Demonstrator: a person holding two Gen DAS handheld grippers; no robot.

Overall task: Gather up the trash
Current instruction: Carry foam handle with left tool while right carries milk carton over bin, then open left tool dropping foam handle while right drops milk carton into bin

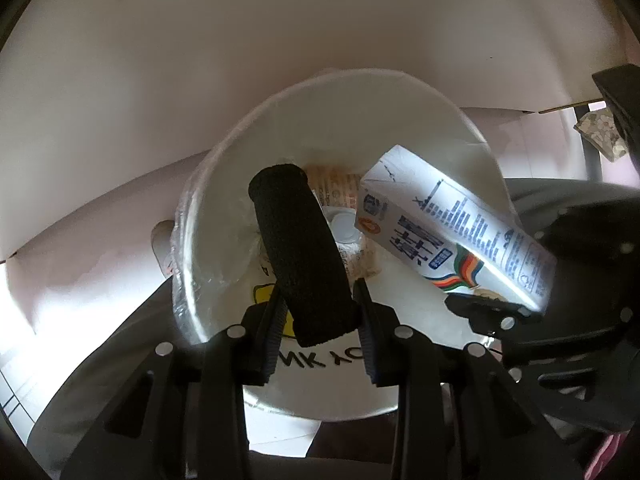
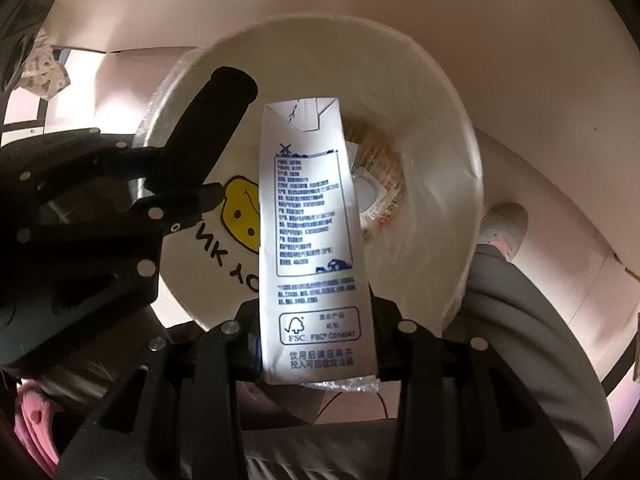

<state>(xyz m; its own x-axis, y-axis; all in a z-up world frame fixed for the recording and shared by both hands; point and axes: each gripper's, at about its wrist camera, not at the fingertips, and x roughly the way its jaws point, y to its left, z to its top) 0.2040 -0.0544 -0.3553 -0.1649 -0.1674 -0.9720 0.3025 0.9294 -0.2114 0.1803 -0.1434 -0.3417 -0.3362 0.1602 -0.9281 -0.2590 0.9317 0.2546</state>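
Note:
A white round bin (image 1: 420, 128) with a clear plastic liner and a yellow cartoon print sits below both grippers; it also shows in the right wrist view (image 2: 432, 92). My left gripper (image 1: 320, 320) is shut on a black foam cylinder (image 1: 300, 248), held over the bin's mouth. My right gripper (image 2: 316, 344) is shut on a white milk carton (image 2: 308, 240) with blue print, pointing into the bin. The carton (image 1: 452, 232) and cylinder (image 2: 212, 120) each show in the other view. A crumpled orange-printed wrapper (image 2: 380, 168) and a small white cup lie at the bin's bottom.
The bin stands against a pale wall (image 1: 200, 60). A grey rounded seat or cushion (image 2: 532, 340) lies to the right of the bin. A patterned paper scrap (image 1: 600, 132) hangs at the far right. Something pink (image 2: 32, 412) shows at lower left.

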